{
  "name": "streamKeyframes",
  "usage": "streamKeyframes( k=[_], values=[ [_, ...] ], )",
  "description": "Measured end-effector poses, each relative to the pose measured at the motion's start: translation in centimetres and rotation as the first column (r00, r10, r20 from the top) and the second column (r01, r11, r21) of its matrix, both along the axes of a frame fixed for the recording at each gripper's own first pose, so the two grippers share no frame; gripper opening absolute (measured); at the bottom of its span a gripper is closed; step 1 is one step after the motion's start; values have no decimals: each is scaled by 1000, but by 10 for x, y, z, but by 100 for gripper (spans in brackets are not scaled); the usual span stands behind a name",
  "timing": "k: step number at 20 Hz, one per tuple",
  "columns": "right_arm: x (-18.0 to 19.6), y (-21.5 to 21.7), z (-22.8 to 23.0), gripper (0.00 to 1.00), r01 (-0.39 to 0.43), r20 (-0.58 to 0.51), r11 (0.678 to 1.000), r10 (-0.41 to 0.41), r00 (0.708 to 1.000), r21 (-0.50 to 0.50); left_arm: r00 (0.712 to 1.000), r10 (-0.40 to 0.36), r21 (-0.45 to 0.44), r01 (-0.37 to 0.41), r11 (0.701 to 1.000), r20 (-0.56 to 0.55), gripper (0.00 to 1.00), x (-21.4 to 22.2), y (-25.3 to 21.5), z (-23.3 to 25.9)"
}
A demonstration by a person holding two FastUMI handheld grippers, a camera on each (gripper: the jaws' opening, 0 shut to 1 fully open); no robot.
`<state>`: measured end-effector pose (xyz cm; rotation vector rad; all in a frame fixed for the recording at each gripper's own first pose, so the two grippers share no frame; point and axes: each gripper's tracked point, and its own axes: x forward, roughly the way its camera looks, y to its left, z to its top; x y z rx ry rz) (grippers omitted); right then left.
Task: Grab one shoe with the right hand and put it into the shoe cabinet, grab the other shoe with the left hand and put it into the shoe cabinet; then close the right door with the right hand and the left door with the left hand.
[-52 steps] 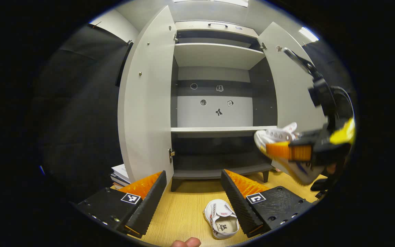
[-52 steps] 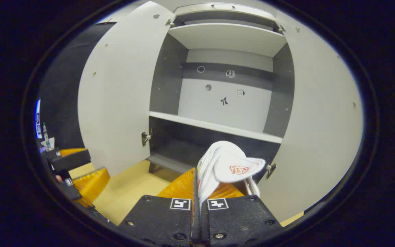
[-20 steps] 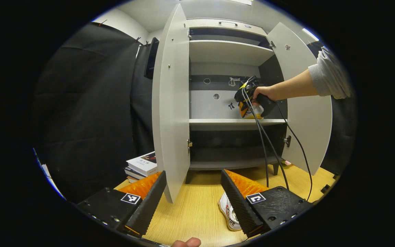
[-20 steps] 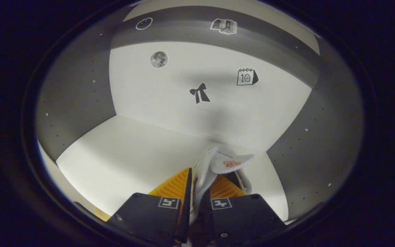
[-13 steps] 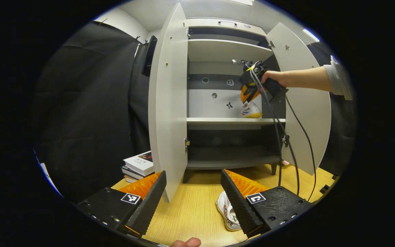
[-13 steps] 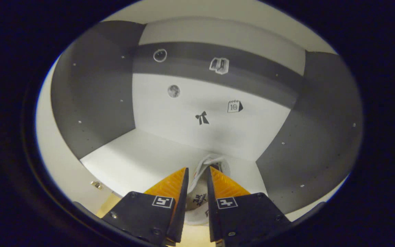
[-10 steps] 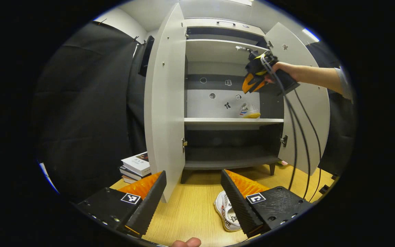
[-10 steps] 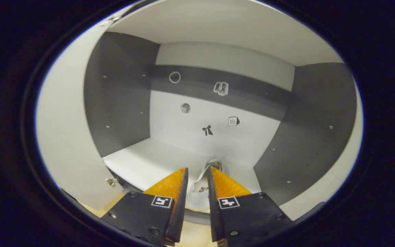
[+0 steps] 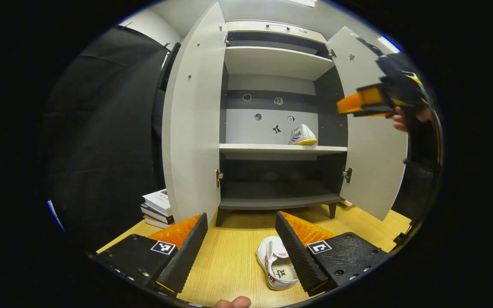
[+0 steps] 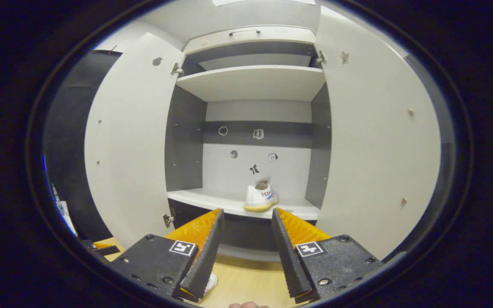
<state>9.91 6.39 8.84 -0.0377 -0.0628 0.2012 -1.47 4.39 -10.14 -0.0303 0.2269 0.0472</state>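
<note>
Withdrawn from the shoe cabinet, the right gripper now hangs empty, fingers spread. Two white shoes: one shoe on the middle shelf, the other shoe on the wooden floor between the spread fingers of the left gripper. Both doors stand open. Shoe lettering is illegible.

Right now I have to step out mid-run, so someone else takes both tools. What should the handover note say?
Right tool: open, empty, out in front of the cabinet.
Left tool: open, empty, low over the floor.
First shoe: standing on the middle shelf, right side. Done.
Second shoe: on the floor, just beside the left tool's right finger.
Both doors open: left door, right door.
Left: shelve the second shoe with the left tool, then close the right door, then the left.
</note>
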Motion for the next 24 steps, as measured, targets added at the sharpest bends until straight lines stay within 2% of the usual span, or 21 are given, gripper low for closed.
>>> streamKeyframes(
  k=[3,5,8,9,12,17,22,24],
  values=[
    [-36,-19,-28,77,54,55,998,-55,997,21,1000,6,-20,-6,1000,-23,96,-4,-5,-10],
    [-57,-22,-50,81,50,56,998,-51,997,23,1000,-4,-44,3,999,-29,96,-6,-12,-13],
    [-80,-34,-74,98,73,42,997,-75,996,31,997,-24,-42,21,999,-76,95,-11,-21,-30],
    [-86,-38,-82,100,81,29,996,-82,996,39,995,-33,-30,30,999,-98,95,-12,-24,-38],
    [-91,-47,-105,99,106,-29,992,-105,994,64,980,-75,-17,73,997,-183,95,-18,-35,-70],
    [-96,-70,-130,99,147,-106,982,-135,985,116,937,-124,-33,119,992,-326,96,-25,-50,-124],
    [-94,-87,-135,99,166,-122,976,-149,981,144,886,-163,-55,155,986,-434,95,-21,-53,-157],
    [-94,-89,-137,99,162,-127,975,-144,981,150,874,-165,-74,148,986,-458,96,-19,-52,-167]
  ],
)
